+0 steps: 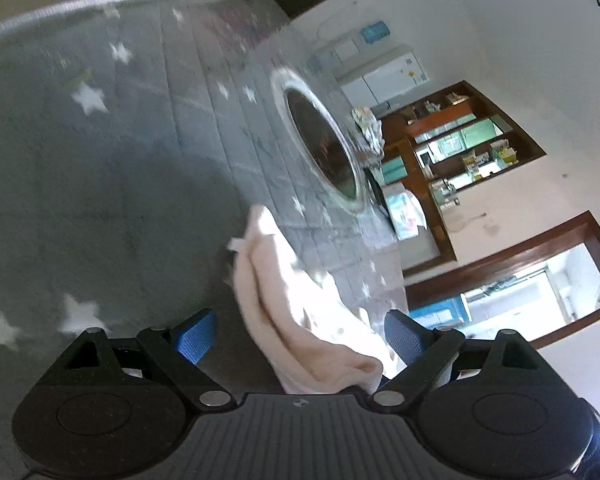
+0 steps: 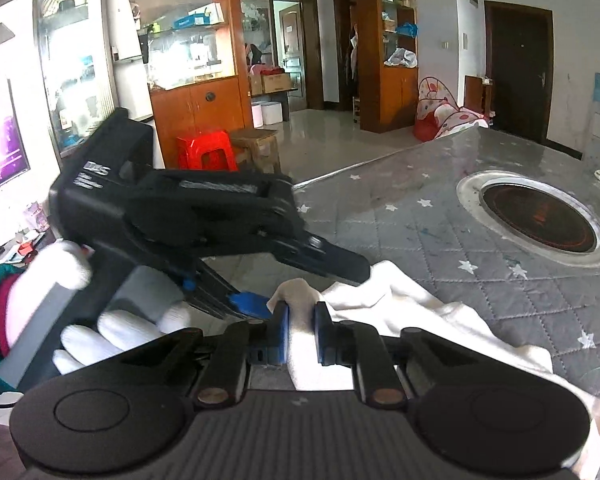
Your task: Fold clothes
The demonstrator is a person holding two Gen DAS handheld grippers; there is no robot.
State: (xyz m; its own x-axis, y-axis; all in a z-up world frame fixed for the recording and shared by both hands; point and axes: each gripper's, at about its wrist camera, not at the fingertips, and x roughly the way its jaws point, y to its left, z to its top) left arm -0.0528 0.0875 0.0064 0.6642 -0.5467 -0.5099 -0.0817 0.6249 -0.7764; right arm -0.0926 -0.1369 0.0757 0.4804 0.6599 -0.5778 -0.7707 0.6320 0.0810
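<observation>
Cloth [image 2: 400,312] is pinched in the right gripper [image 2: 302,334]; the left gripper [image 1: 300,336], spread wide, should be closed on the edge before lifting.

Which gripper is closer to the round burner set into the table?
Hard to call. The right gripper is shut on the pale garment, short of the burner. The open left gripper is likewise short of it.

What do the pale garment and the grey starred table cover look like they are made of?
The pale pink-white garment looks like soft, matte knit cotton: it bunches in thick, rounded folds. The grey star-printed table cover looks like quilted padded fabric, going by its stitched diamond grid; a faint sheen leaves a coated surface possible.
</observation>
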